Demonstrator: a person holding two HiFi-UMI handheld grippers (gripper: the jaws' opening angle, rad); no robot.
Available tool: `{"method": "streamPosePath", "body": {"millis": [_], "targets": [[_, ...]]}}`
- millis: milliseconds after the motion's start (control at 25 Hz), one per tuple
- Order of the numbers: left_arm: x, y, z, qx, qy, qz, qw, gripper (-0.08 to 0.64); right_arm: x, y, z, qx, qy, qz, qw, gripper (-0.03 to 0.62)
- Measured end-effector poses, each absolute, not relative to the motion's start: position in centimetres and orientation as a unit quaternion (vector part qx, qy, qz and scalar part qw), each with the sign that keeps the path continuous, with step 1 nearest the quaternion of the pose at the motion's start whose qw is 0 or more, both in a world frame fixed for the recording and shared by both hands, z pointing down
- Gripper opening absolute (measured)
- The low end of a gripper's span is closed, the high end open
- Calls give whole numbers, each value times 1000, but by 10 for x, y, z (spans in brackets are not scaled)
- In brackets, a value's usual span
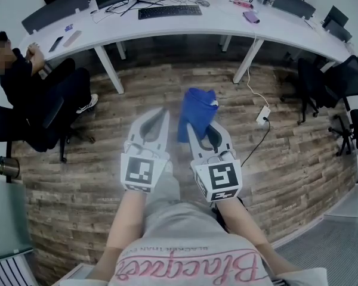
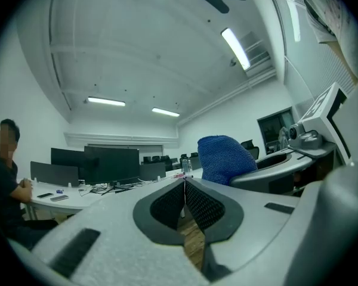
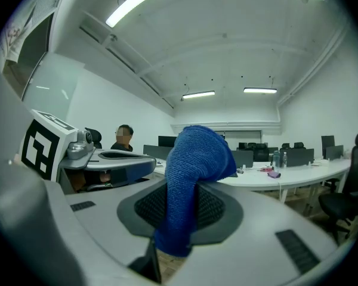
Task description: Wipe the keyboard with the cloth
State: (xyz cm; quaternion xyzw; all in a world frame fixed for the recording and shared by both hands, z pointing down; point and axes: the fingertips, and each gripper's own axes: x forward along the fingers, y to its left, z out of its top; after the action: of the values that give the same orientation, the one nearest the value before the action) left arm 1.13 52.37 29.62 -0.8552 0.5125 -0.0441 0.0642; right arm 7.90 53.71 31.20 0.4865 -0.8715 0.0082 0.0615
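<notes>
Pink upside-down script on the grey shirt (image 1: 180, 228), perhaps "Blacance"; smaller line above illegible

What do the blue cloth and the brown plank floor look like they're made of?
Blue cloth: looks like knitted microfibre or terry, matte; fine ribbed loops show across its surface. Brown plank floor: wood-look boards, matte, with staggered joints and streaky grain; whether real timber, laminate or vinyl cannot be told.
</notes>
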Motion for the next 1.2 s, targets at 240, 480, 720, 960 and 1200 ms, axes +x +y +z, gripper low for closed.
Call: {"method": "streamPosePath", "body": {"millis": [240, 480, 720, 960, 1200], "targets": [[-17, 460, 302, -859, 507, -42, 51, 6, 54, 477, 317, 492, -867, 5, 76, 87], [-44, 403, 302, -862, 503, -46, 51, 6, 33, 423, 321, 500, -862, 11, 83, 87], [-61, 361, 300, -867, 494, -39, 49, 6, 14, 385, 320, 503, -860, 8, 86, 87], [-65, 332, 304, -873, 485, -32, 45, 6, 11, 356, 324, 513, -854, 14, 91, 87], [-63, 310, 301, -878, 474, -32, 54, 6, 5, 331, 325, 512, -854, 16, 95, 88]]}}
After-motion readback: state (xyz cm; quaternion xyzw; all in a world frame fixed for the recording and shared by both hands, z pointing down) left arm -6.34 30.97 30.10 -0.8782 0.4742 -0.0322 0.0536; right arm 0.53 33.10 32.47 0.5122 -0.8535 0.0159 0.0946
